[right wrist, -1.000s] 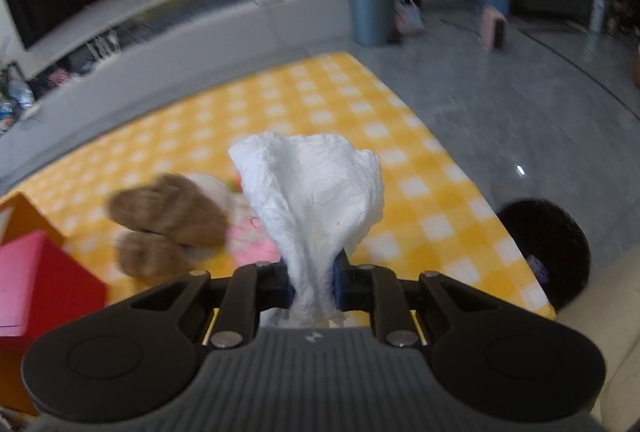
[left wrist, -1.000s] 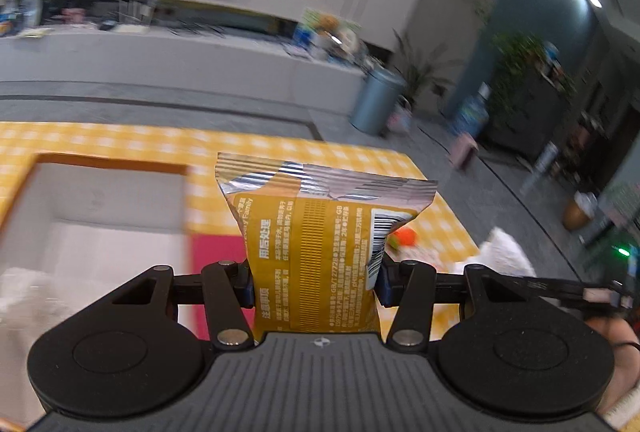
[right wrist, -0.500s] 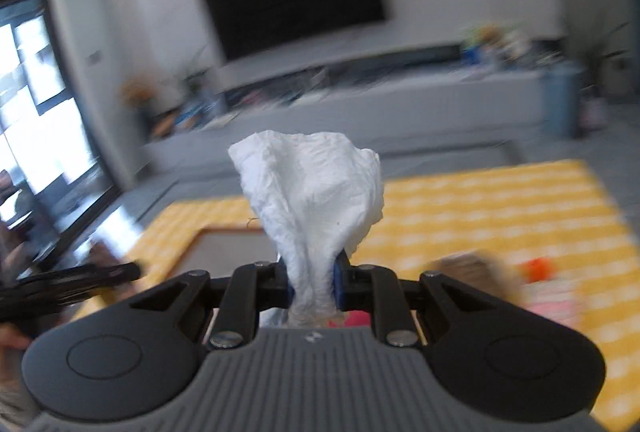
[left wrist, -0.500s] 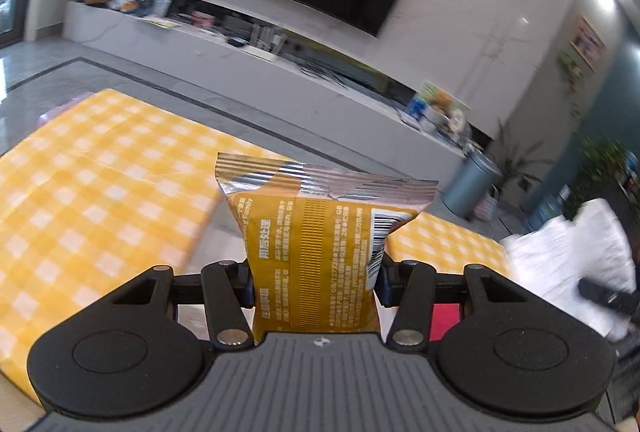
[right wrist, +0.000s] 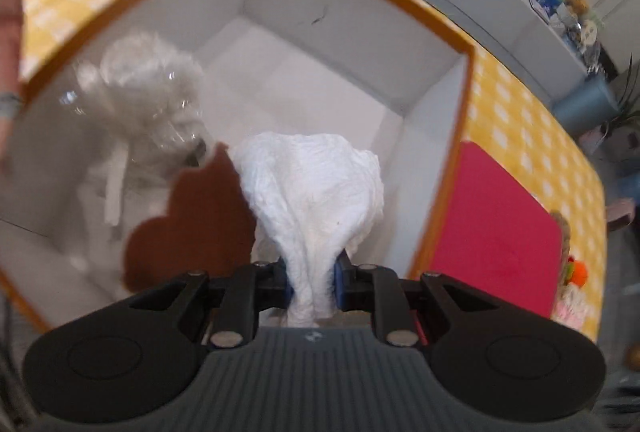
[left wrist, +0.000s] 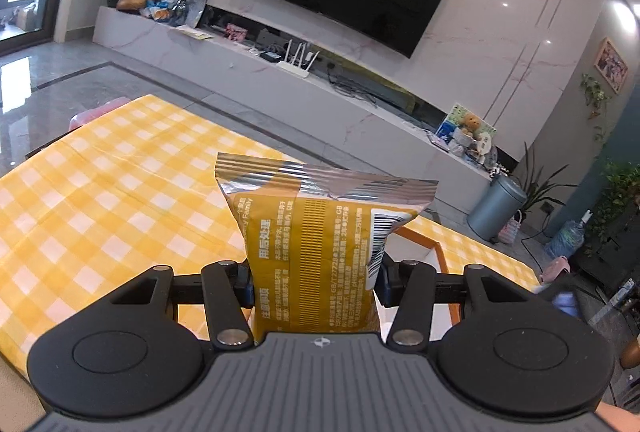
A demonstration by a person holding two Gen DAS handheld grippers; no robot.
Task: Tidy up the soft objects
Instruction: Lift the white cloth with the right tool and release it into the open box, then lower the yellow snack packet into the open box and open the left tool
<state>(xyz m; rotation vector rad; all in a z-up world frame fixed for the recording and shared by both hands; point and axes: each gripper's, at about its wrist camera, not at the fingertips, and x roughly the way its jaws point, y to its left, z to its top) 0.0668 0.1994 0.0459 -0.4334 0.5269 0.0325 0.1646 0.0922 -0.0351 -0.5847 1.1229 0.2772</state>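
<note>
My left gripper is shut on a yellow snack packet with a silver top and holds it upright above the yellow checked table. A corner of the orange-rimmed white box shows behind the packet. My right gripper is shut on a crumpled white tissue and hangs over the open white box. Inside the box lie a clear plastic bag and a brown heart-shaped thing.
A red box stands right of the white box, with a small plush toy beyond it at the table edge. A TV wall, a long low cabinet and a grey bin lie beyond the table.
My right gripper has swung down from facing the room to looking into the white box, tissue still held. My left gripper has tilted up and left, packet still held.
</note>
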